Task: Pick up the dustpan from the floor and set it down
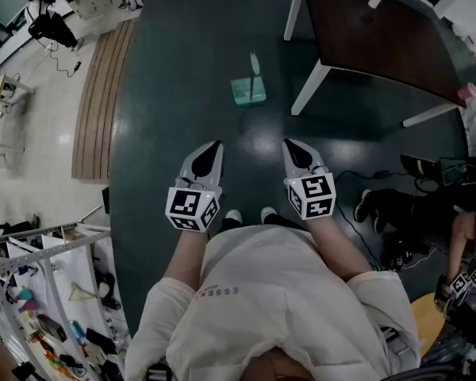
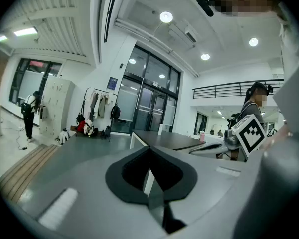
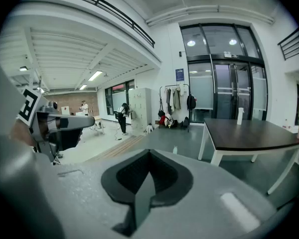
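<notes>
Left gripper [image 1: 213,149], at seven o'clock of the dustpan [image 1: 248,90]: jaws pressed together, nothing between them, held out in front of the body.

Straight ahead at twelve o'clock, well apart from both grippers: dustpan, flat on the dark floor [image 1: 182,94], with the handle [image 1: 255,63] standing up from the far edge. Appears to be thin pale-green plastic. Judged light, stiff enough to keep shape, smooth and probably slippery under hard pads. Not fragile, but liable to flex under a hard squeeze.

Best taken by the handle, low down near the pan and across the narrow width, to keep the pan from swinging once lifted. Pan wall only as second choice: thinner, easier to slide off.

Right gripper [image 1: 290,146], at five o'clock of the dustpan: likewise closed tight and empty. Needs opening before any grasp.

At two o'clock, dark surface [image 1: 381,30] on white legs, nearest leg [image 1: 310,89] near the dustpan at its three o'clock. Worth minding on the reach. Pickup not yet begun.
</notes>
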